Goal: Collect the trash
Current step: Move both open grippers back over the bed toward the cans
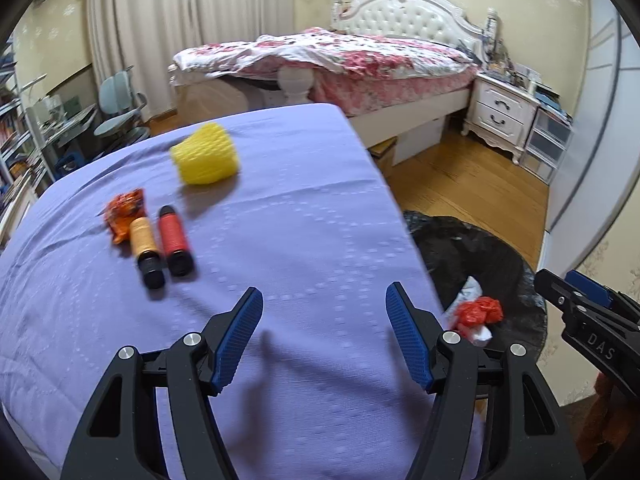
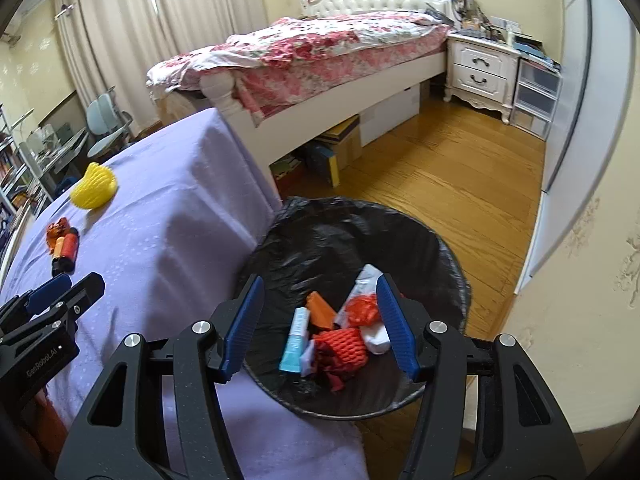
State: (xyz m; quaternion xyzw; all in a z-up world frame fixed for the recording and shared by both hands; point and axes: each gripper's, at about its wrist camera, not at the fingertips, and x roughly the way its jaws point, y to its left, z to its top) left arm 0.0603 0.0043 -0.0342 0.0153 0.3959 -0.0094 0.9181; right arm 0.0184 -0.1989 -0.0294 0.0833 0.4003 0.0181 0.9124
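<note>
On the lilac-clothed worktop (image 1: 280,216) we find both grippers, left (image 1: 324,336) and right (image 2: 320,322), jaws wide and empty; the two cylinders (image 1: 162,242) lie touching, so a careless pinch risks rolling one off, away from the bin (image 2: 352,248).

Soft daylight, slight motion blur, fisheye-warped edges.

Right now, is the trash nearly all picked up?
About halfway. Several scraps already lie in the black-lined bin. Both the left claw and right claw are open and empty. A yellow foam net, orange wrapper and two tubes remain on the purple table.
</note>
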